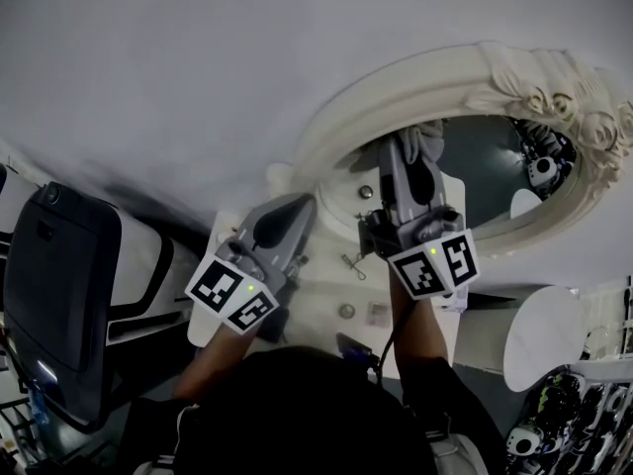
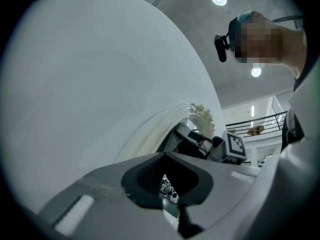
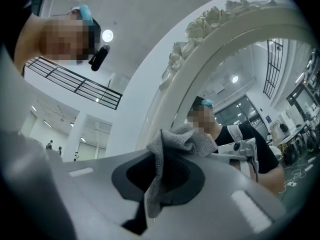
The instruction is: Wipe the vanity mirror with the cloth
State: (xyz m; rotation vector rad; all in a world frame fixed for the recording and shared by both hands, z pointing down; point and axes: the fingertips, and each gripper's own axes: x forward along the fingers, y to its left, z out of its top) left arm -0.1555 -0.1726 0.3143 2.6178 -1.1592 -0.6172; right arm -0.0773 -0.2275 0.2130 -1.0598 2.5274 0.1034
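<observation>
Our right gripper [image 3: 152, 194] pinches the grey woven cloth [image 3: 172, 144], bunched just past its tips near the ornate white vanity mirror [image 3: 240, 79]. We see the weave only there. Our left gripper [image 2: 175, 199] is closed and empty.

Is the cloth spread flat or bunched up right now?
Bunched up. The cloth is a crumpled wad pinched between the right tool's closed jaws, with a narrow strip trailing back between them.
</observation>
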